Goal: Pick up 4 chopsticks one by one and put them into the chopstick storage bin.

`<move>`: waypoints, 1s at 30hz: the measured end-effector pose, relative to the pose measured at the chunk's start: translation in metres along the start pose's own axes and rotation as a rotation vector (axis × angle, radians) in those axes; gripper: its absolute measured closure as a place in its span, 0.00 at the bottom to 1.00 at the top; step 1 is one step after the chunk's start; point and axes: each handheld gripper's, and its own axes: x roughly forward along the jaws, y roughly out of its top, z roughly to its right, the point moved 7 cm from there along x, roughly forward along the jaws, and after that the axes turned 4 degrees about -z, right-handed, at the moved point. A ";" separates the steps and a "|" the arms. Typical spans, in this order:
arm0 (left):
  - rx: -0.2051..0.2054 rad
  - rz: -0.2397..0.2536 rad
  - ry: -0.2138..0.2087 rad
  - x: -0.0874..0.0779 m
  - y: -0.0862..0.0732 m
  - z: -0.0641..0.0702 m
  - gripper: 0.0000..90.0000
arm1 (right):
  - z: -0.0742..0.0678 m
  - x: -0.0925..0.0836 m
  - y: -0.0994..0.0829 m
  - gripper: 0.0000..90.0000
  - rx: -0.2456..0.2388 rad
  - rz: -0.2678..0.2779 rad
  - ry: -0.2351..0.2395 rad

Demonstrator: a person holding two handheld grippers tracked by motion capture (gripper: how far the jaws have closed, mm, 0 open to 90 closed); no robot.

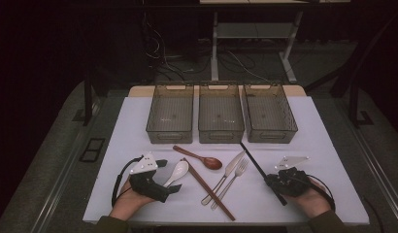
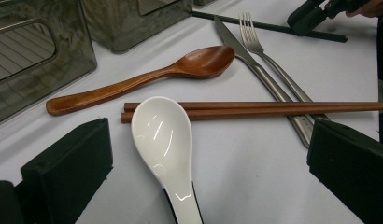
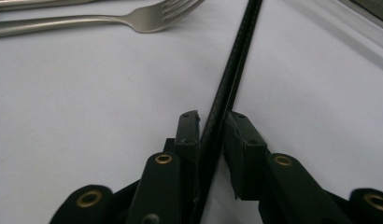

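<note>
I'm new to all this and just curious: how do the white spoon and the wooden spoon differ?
The white spoon is glossy and short with a deep bowl; the wooden spoon is brown, longer and slimmer. The white spoon lies between the open jaws of the left gripper; the wooden spoon lies apart from both grippers. Both rest bowl-up on the table.

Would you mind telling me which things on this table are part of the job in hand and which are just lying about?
In hand:
- white spoon, between the open left claw
- black chopsticks, pinched by the right claw

Lying about:
- wooden spoon
- brown chopsticks
- knife
- fork
- three bins
</note>
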 end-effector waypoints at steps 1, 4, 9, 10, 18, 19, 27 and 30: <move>0.000 0.000 0.000 0.000 0.000 0.000 0.00 | 0.001 -0.001 -0.001 0.83 0.002 -0.003 -0.002; 0.000 -0.001 0.000 0.000 0.000 0.000 0.00 | 0.004 -0.001 -0.002 0.84 -0.005 -0.004 -0.006; 0.000 -0.001 -0.001 0.000 0.000 0.000 0.00 | 0.010 -0.003 -0.004 0.85 -0.004 -0.010 -0.009; 0.000 -0.001 -0.001 0.000 0.000 0.000 0.00 | 0.012 -0.003 -0.005 0.85 -0.006 -0.011 -0.007; 0.003 0.000 -0.001 0.000 0.000 0.000 0.00 | 0.020 -0.005 -0.007 0.87 -0.020 -0.015 0.001; 0.002 0.000 -0.001 0.000 0.000 0.000 0.00 | 0.020 -0.005 -0.007 0.87 -0.018 -0.015 0.003; 0.007 0.000 -0.003 0.000 0.000 0.000 0.00 | 0.021 -0.006 -0.007 0.80 -0.010 -0.016 0.030; 0.001 0.000 -0.003 0.000 0.000 0.000 0.00 | 0.021 -0.012 -0.006 0.78 0.009 0.006 0.052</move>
